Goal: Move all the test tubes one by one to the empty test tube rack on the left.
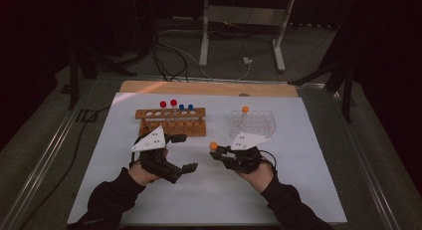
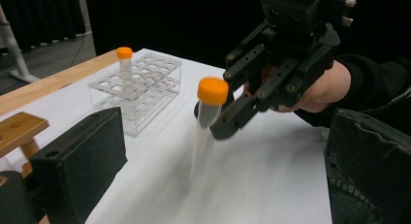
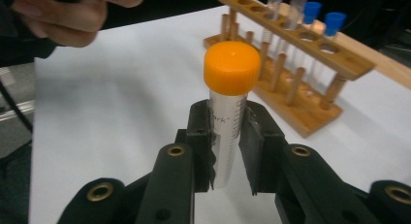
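Right gripper (image 3: pixel 228 151) clamped on orange-capped centrifuge tube (image 3: pixel 228 117), held upright just below the cap, above white table sheet (image 1: pixel 209 190), between wooden rack (image 1: pixel 171 121) and clear plastic rack (image 1: pixel 253 123). Light, rigid, smooth-walled; likely slippery, best gripped high on the barrel. Left gripper (image 1: pixel 181 153) empty, jaws apart. Dim room.

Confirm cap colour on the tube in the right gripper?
Orange. The cap on the tube held by the right gripper shows best in the right gripper view.

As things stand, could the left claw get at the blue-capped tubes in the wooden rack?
Probably yes. The left claw stands open and empty just in front of the wooden rack, and nothing lies between it and the blue-capped tubes.
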A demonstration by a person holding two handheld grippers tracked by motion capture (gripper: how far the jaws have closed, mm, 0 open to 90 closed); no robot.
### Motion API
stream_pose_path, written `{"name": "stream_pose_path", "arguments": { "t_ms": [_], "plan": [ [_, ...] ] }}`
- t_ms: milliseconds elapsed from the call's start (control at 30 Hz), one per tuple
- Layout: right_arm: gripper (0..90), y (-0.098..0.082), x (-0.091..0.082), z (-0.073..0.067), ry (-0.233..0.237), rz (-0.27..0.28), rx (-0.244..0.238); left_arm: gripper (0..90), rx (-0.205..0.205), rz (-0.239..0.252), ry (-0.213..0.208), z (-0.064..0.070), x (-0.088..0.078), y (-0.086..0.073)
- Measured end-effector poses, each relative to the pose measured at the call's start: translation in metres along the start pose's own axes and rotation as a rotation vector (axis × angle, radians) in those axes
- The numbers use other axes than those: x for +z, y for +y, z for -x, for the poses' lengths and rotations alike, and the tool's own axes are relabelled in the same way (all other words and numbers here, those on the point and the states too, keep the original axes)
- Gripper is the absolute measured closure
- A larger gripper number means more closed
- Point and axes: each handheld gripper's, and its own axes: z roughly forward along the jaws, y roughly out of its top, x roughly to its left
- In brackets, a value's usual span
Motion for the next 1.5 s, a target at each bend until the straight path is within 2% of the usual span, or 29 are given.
{"name": "stream_pose_path", "arguments": {
  "t_ms": [167,367,467,667,767,1133,1367,1500],
  "plan": [
    [74.7,-0.002,0.005,-0.008,0.031,-0.009,-0.009,6.4,0.024,0.007,-0.018,0.003,0.006,0.001],
    [74.8,-0.003,0.010,-0.015,0.055,-0.011,-0.012,21.8,0.057,0.009,-0.039,0.007,0.012,0.003],
    [74.8,-0.002,0.010,-0.017,0.063,-0.011,-0.015,30.0,0.079,0.000,-0.019,0.008,0.016,0.003],
    [74.7,0.000,0.009,-0.019,0.068,-0.004,-0.018,42.4,0.090,-0.007,0.022,0.006,0.021,0.002],
    [74.8,0.000,0.009,-0.020,0.071,-0.004,-0.019,50.2,0.099,-0.009,0.026,0.006,0.022,0.001],
    [74.7,0.001,0.009,-0.020,0.069,-0.001,-0.019,69.0,0.119,-0.037,-0.001,0.007,0.028,0.001],
    [74.4,0.000,0.008,-0.019,0.071,0.003,-0.011,71.5,0.123,-0.051,-0.002,0.006,0.028,0.003],
    [71.2,0.001,0.007,-0.019,0.060,0.019,-0.012,71.7,0.124,-0.044,0.002,0.005,0.025,0.006]
  ]
}}
